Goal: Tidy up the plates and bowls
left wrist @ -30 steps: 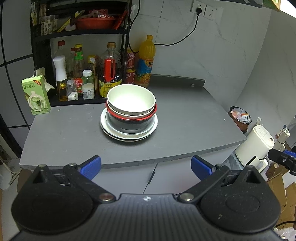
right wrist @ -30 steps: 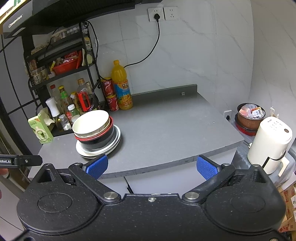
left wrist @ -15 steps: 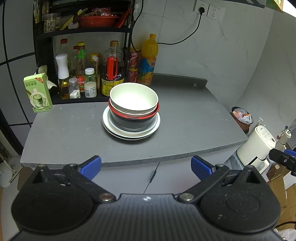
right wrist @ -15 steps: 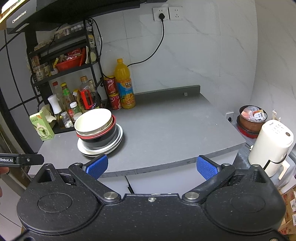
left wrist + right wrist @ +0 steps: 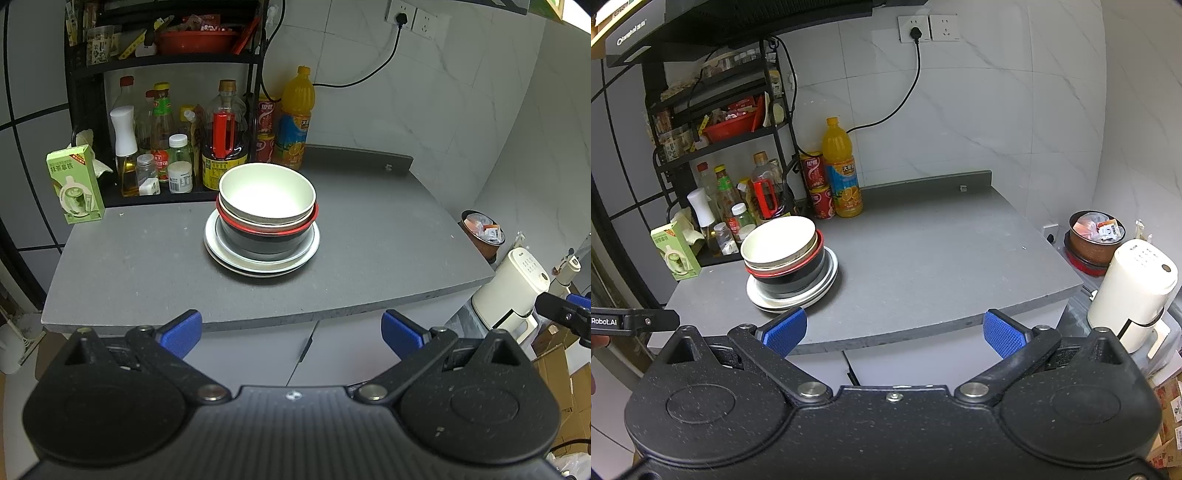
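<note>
One stack of dishes stands on the grey counter (image 5: 369, 236). A cream bowl (image 5: 266, 192) sits on top, nested in a red-rimmed black bowl (image 5: 264, 240), which rests on white plates (image 5: 258, 264). In the right wrist view the cream bowl (image 5: 777, 240), the black bowl (image 5: 792, 275) and the plates (image 5: 798, 299) appear at the left. My left gripper (image 5: 291, 334) is open, in front of the counter edge, holding nothing. My right gripper (image 5: 894, 332) is also open and empty, back from the counter edge and right of the stack.
A black rack (image 5: 162, 110) with sauce bottles stands behind the stack, with an orange juice bottle (image 5: 295, 118), red cans (image 5: 266, 129) and a green carton (image 5: 75, 184) nearby. A white kettle (image 5: 1134, 291) and a bin (image 5: 1095, 240) sit right of the counter.
Both views have shifted slightly: the stack sits a little lower and more centred in the left wrist view. Both grippers stay open; the dishes have not moved.
</note>
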### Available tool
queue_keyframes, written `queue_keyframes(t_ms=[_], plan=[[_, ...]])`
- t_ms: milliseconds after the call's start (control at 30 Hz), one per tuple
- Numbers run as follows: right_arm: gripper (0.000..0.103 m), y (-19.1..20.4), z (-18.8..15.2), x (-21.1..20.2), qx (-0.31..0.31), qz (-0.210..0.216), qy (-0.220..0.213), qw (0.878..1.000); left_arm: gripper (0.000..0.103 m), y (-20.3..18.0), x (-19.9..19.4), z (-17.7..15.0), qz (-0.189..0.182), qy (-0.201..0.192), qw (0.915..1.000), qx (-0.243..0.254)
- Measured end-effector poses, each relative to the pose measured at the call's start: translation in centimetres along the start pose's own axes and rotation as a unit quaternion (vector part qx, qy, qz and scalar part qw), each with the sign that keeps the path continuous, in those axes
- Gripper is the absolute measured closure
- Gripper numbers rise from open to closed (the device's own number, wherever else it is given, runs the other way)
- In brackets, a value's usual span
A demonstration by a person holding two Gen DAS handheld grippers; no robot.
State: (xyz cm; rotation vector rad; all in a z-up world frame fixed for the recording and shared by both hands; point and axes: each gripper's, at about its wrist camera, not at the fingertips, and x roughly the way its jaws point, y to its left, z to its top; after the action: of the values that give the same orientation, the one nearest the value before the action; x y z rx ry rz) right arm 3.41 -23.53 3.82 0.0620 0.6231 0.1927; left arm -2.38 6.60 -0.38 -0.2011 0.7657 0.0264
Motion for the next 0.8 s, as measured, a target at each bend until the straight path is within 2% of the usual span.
queue_keyframes(t_ms=[800], plan=[[0.000, 0.20, -0.63, 0.28, 0.005, -0.011, 0.005, 1.000, 0.001, -0.37, 0.06, -0.57, -0.017, 0.007, 0.9998, -0.001]])
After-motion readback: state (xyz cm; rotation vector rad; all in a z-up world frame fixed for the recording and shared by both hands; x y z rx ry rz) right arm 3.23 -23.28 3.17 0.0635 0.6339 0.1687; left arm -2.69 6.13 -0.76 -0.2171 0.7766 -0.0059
